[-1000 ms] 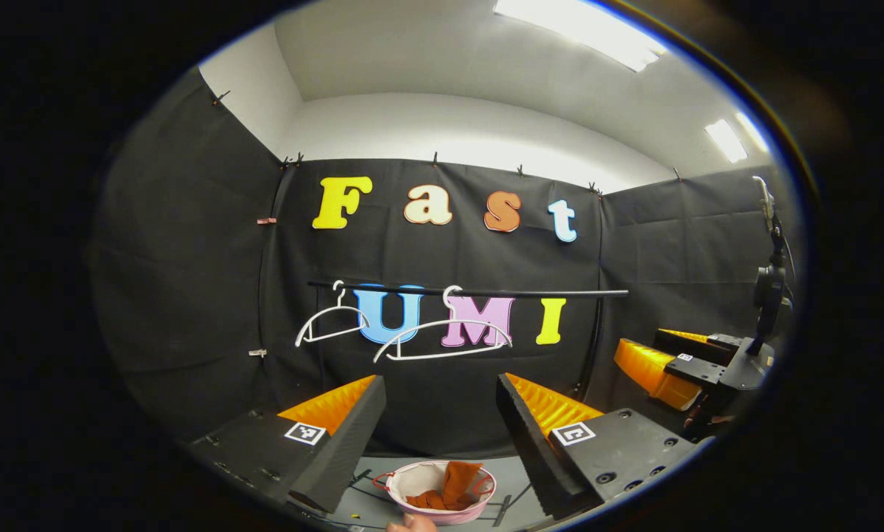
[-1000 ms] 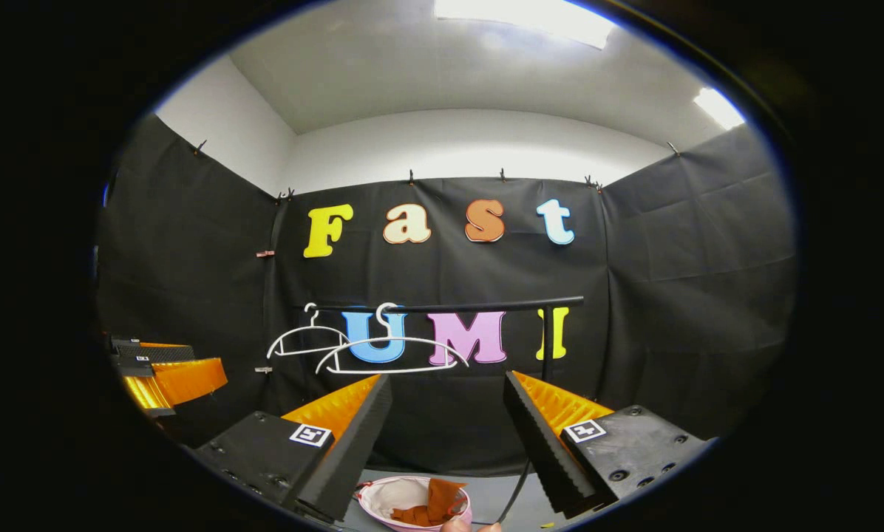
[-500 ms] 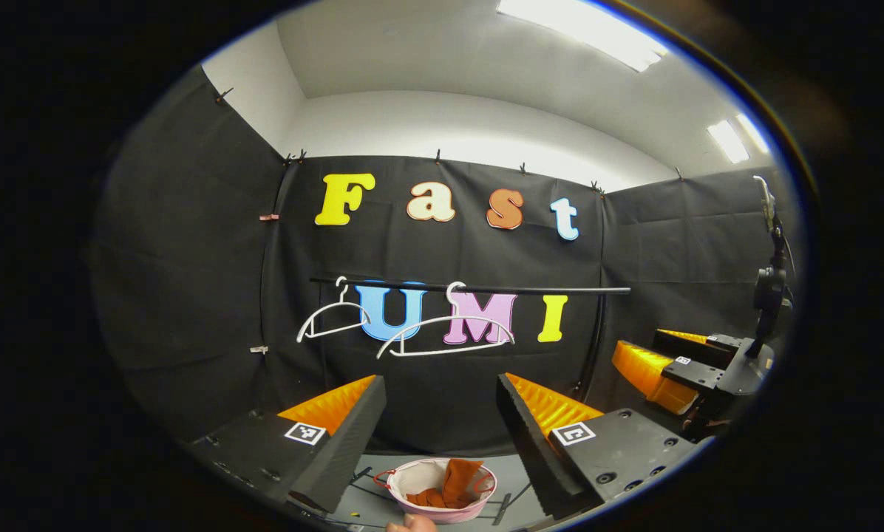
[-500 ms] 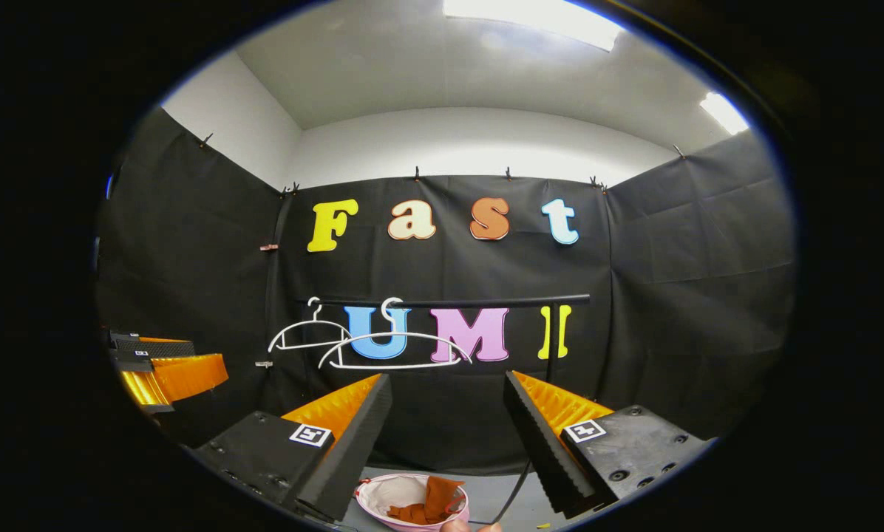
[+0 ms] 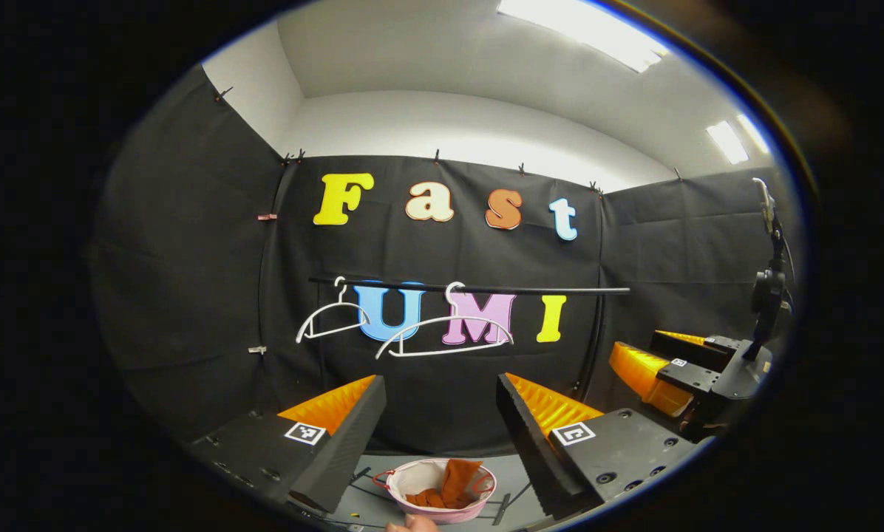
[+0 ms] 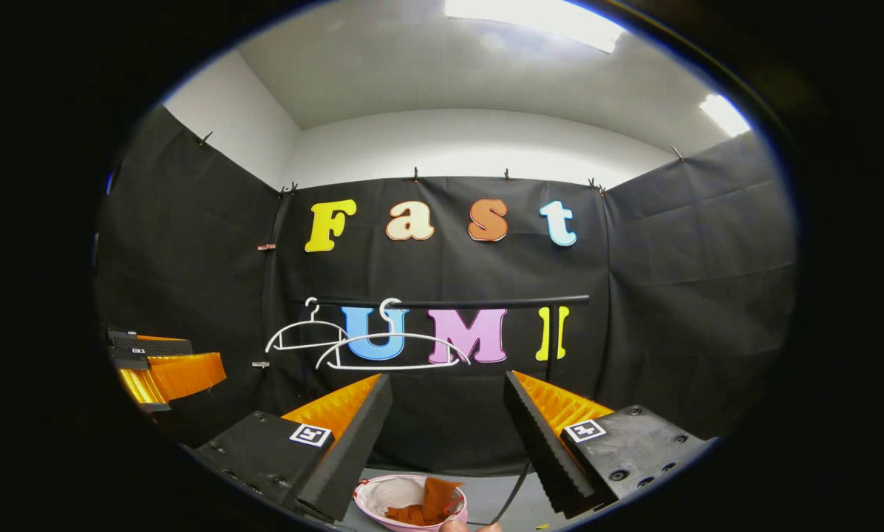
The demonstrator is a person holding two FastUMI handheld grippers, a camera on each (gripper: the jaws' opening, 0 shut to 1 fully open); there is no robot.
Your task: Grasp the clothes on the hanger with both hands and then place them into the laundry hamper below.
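Left gripper view: orange clothes (image 5: 449, 484) already inside laundry hamper (image 5: 412, 476) on floor. Two hangers (image 5: 442, 332) on rail (image 5: 486, 289) bare. Left gripper (image 5: 440, 384) wide apart, empty; right gripper (image 6: 447, 384) same. Task seems finished, nothing left.

A grey floor (image 5: 516, 473) carried a pale laundry hamper (image 5: 442, 493) with a pink rim, rust-orange clothes (image 5: 449, 484) heaped inside it. Thin black bars (image 5: 502, 510) lay on the floor beside the hamper. A black rail (image 5: 486, 289) above held two bare white hangers (image 5: 442, 336).
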